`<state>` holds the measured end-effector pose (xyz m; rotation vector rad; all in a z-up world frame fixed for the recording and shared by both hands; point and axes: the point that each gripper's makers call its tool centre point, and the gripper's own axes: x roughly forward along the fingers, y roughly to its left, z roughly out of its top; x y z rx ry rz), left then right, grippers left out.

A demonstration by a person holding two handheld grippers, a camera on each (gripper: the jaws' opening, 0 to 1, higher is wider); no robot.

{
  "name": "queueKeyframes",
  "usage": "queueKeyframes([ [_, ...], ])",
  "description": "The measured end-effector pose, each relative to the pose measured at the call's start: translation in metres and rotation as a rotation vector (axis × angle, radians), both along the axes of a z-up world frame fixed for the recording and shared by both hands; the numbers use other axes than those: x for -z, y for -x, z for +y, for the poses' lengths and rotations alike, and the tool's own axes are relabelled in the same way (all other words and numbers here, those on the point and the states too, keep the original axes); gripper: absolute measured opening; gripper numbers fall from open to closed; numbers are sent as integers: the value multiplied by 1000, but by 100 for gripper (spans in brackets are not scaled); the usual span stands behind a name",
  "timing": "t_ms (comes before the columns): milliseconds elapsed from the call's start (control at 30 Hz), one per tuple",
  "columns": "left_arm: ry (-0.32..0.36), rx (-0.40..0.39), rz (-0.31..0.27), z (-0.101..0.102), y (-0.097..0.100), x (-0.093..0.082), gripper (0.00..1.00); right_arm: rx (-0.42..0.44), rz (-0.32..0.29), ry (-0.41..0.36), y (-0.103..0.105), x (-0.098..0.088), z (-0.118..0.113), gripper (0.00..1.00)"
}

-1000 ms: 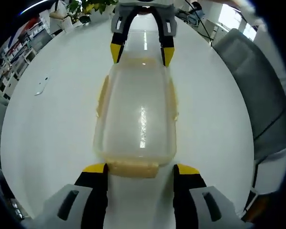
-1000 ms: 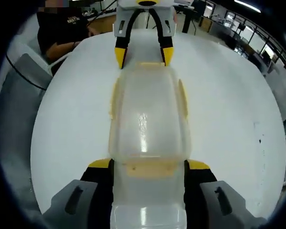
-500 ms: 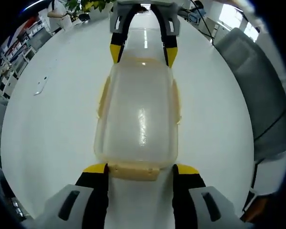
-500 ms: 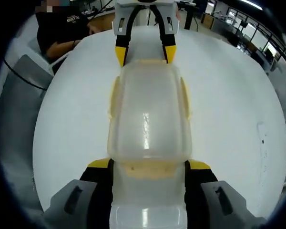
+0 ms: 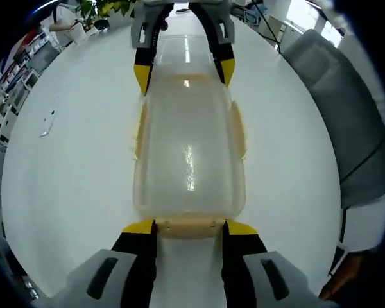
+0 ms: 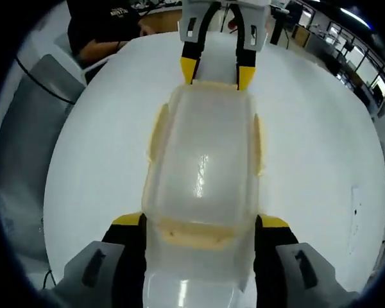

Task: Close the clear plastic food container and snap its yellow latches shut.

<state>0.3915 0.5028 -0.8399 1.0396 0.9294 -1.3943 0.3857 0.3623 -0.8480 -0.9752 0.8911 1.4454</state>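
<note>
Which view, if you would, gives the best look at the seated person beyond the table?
The right gripper view: the person sits at the table's far edge, upper left, in dark clothing. The left gripper view offers a grey chair instead.

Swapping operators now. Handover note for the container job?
Left gripper: open, jaws astride the end latch nearest it.
Right gripper: open, jaws astride the opposite end latch.
Container: on the white table, lid on, between the two grippers.
Side latches: yellow, one on each long side; whether they're snapped down I can't tell.
Done: lid on.
Left: press each latch shut and check it.
</note>
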Motion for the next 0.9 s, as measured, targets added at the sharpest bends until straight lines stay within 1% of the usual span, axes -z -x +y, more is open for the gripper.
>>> queueKeyframes([
  [133,1,-4,-1,3,1,0,34,-13,-2,15,1,0,2,64],
  [200,10,-8,1,4,1,1,34,-20,-2,11,1,0,2,64],
  [300,16,-10,2,5,2,1,34,-33,-2,4,1,0,-1,60],
  [333,16,-9,2,6,2,1,34,-33,-2,5,0,0,-2,56],
  [400,14,-9,2,7,-2,2,34,-12,-2,11,-2,0,-3,54],
  [567,15,-13,2,8,-4,4,34,-6,-4,15,0,0,-2,53],
  [700,15,-18,2,7,-6,4,34,30,-6,38,-2,0,-4,50],
  [800,16,-27,3,7,-7,5,34,74,-7,52,-4,0,-10,44],
  [833,19,-40,4,7,-8,5,34,81,-12,55,-5,0,-11,37],
  [867,24,-38,3,6,-8,5,34,63,-16,54,-5,-1,-13,37],
  [900,24,-37,3,6,-9,5,34,72,-10,49,-4,0,-12,37],
])
